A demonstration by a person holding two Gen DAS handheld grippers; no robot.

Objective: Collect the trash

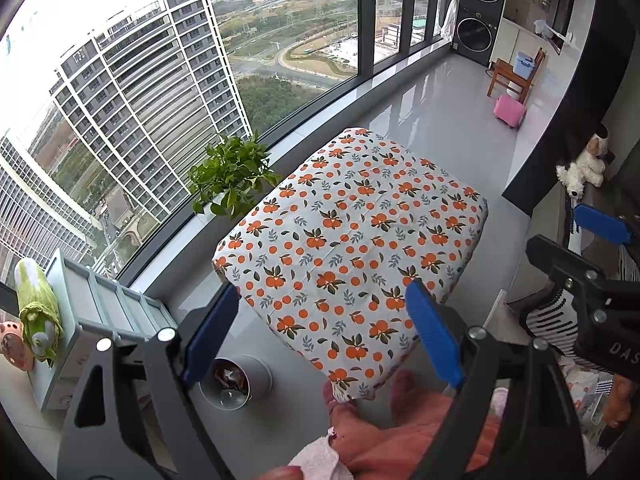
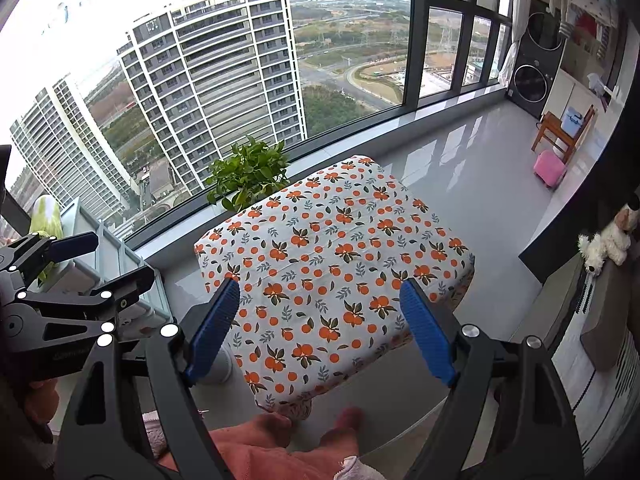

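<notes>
Two grippers, both held above the table, nothing in either. Left to right in the left wrist view: grey shelf unit [image 1: 100, 300] at lower left with a green plush [image 1: 38, 312] on it, then the small metal bin [image 1: 236, 380] on the floor at bottom centre-left, wrappers visible inside. That is where the trash sits now. Left gripper [image 1: 324, 332] has its blue pads spread wide over the orange-print tablecloth [image 1: 352, 232]; no loose trash shows on the cloth. Right gripper [image 2: 324, 328] likewise spread apart, empty.

Next step, my read: scan floor and table edge for loose scraps, or go for the bin. Approach it from above, pads straddling the rim, close on the wall, not on the contents. Keep clear of the feet [image 1: 368, 400] at bottom centre.

Readable text: "DAS" on the right gripper's body, lower right of the left view; the rest is cut off.
</notes>
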